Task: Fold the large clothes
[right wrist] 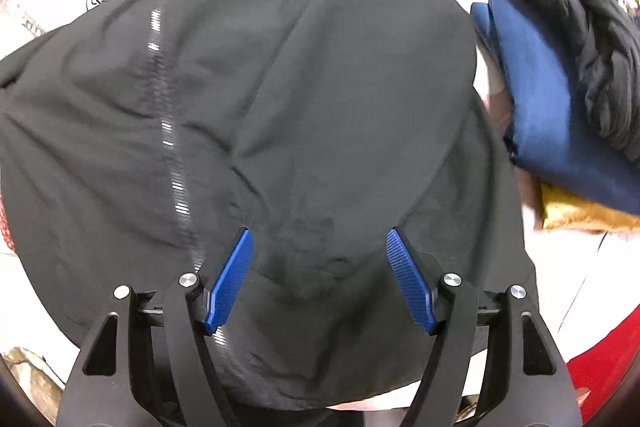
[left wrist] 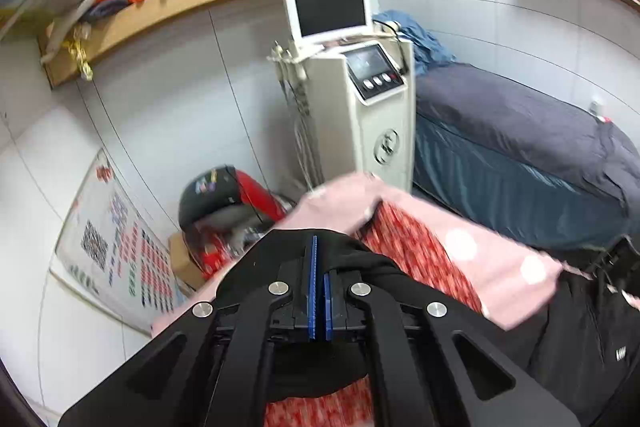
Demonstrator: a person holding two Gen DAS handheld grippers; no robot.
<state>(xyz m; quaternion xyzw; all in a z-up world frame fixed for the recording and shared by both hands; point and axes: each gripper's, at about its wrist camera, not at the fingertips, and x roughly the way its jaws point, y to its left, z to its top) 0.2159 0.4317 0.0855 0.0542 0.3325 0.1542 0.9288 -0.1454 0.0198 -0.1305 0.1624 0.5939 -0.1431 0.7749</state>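
Black jacket (right wrist: 280,87) pinched in left gripper (left wrist: 319,267) — right gripper (right wrist: 320,247) spread wide above it

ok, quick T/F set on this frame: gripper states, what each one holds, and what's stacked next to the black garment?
1. The left gripper is shut on the black garment. True.
2. The right gripper is shut on a sleeve. False: its jaws stand wide open above the garment, holding nothing.
3. A blue folded cloth lies right of the garment. True.
4. The monitor shows a picture. False: its screen is dark.
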